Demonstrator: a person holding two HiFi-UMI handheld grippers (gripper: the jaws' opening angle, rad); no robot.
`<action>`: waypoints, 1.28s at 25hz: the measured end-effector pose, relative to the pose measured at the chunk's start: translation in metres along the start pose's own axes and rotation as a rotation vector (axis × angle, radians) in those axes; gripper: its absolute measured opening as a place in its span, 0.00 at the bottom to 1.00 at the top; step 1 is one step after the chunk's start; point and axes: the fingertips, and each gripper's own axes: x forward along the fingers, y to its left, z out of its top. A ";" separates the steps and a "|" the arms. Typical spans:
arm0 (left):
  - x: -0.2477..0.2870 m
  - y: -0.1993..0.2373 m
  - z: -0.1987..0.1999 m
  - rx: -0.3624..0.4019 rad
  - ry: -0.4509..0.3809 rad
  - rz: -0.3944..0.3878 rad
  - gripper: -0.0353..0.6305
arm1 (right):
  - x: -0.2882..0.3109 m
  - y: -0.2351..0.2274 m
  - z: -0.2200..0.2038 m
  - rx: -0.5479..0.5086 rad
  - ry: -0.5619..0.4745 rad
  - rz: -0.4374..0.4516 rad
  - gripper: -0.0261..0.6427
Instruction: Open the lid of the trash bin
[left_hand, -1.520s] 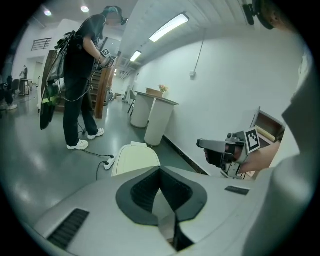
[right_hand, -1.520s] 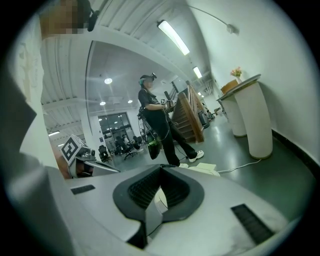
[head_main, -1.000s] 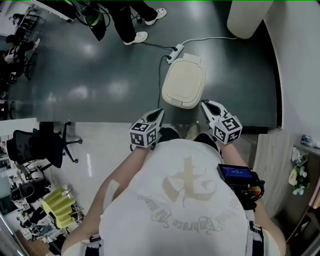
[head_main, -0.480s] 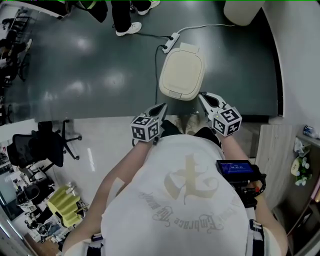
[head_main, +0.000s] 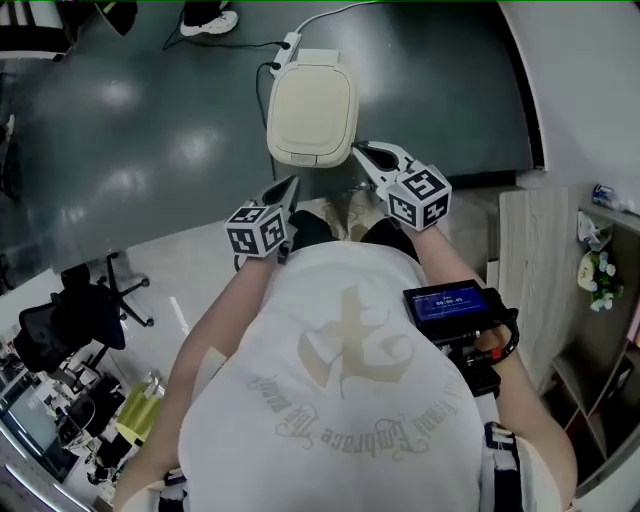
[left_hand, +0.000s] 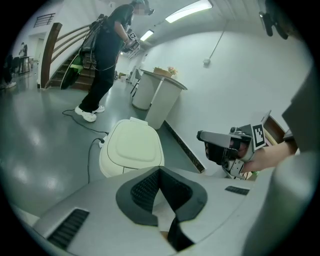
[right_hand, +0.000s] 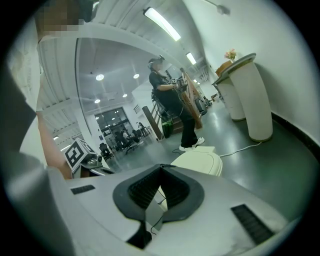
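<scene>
Dark floor (head_main: 150, 120) holds the trash bin (head_main: 308, 157), lid (head_main: 312, 100) down. Your left gripper (head_main: 290, 184) and right gripper (head_main: 362, 152) hover just beside the bin, fingers together and empty. You're at the approach, I'd say; next, catch the lid's front edge.

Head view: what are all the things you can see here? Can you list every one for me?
trash bin: one, cream, closed, on the dark floor just ahead of the person
power strip: one, white, on the floor behind the bin
shoe: one, white, top edge, on another person
office chair: one, black, on the pale floor at left
shelf unit: one, pale wood, at right
flowers: one bunch, white and yellow, far right
screen device: one, black with blue screen, at the person's right side
shirt: one, white, on the person
left tool: one, grey, shut, empty
right tool: one, grey, shut, empty
</scene>
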 end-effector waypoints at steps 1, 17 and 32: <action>0.003 0.001 -0.001 -0.003 0.005 0.001 0.07 | 0.000 -0.001 -0.002 0.004 0.001 0.001 0.05; 0.030 0.010 -0.009 0.023 0.080 -0.009 0.07 | 0.011 -0.008 -0.028 0.023 0.052 0.001 0.05; 0.049 0.023 -0.005 0.024 0.130 0.044 0.07 | 0.018 -0.002 -0.043 0.047 0.086 0.020 0.05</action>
